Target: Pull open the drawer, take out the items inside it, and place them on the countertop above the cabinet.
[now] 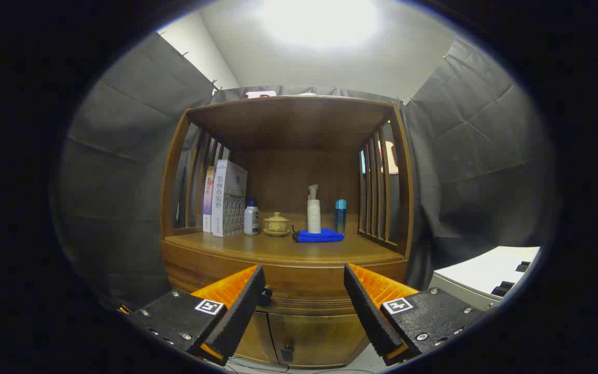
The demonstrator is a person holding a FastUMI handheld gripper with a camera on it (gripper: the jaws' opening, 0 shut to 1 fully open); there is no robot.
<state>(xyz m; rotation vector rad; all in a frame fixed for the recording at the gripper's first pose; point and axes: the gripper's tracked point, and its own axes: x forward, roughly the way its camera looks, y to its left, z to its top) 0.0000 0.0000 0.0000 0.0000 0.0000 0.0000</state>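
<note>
Facing a wooden cabinet (299, 291), the hand-held gripper (304, 283) hangs released, its 2 fingers (242, 306) spread wide with nothing between them. The drawer (307, 288), a closed wooden front just under the counter (283, 249), lies in the gap between the fingertips; a small dark knob (265, 296) sits right beside the tip of the finger at 9 o'clock. Whatever the drawer holds is hidden. Beyond the fingers, toward 12 o'clock, the counter carries a row of things under a slatted wooden canopy: 2 upright books (221, 200) at the 9 o'clock end, a white bottle with a blue cap (251, 218) just beside them, then a tan lidded cup on a saucer (276, 224), a tall white pump bottle (313, 212) standing at the back edge of a folded blue cloth (320, 236), and a blue bottle (340, 215) just at 3 o'clock of the pump bottle. Below the drawer, 2 cabinet doors (309, 337) are closed. A white surface (486, 275) lies off at 3 o'clock of the cabinet.
</note>
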